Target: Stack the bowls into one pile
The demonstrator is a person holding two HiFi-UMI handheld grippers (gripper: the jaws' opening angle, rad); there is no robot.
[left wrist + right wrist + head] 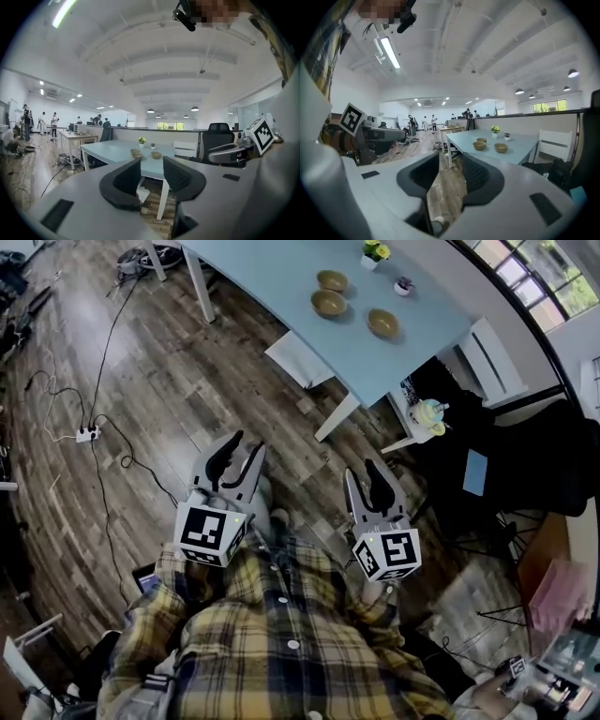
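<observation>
1. The person, in a yellow plaid shirt (281,643), holds both grippers close in front of the body, side by side over the dark wooden plank floor (169,381). Both point forward and slightly down.
2. The left gripper (240,461) has its black jaws partly apart. In its own view the gap between the jaws shows only the floor and the distant table, so this gripper (151,176) holds nothing.
3. The right gripper (365,484) stands just the same: jaws about halfway apart, and only floor shows between them (450,176).
4. The long pale blue table (272,277) stands well ahead of both grippers, and neither gripper touches it.
5. Three round tan bowls sit upright on the table, none stacked in another. Each shows its brown hollow.
6. The farthest bowl (332,280) and the middle bowl (328,303) stand just beside each other. The third bowl (382,323) stands apart from them, to the right.
7. Two small pots stand behind the bowls. A white pot (373,261) holds yellow flowers, and a smaller pot (403,285) holds a dark plant.
8. Two white chairs stand at the table: one (302,357) at its near edge and one (492,357) at its right end.
</observation>
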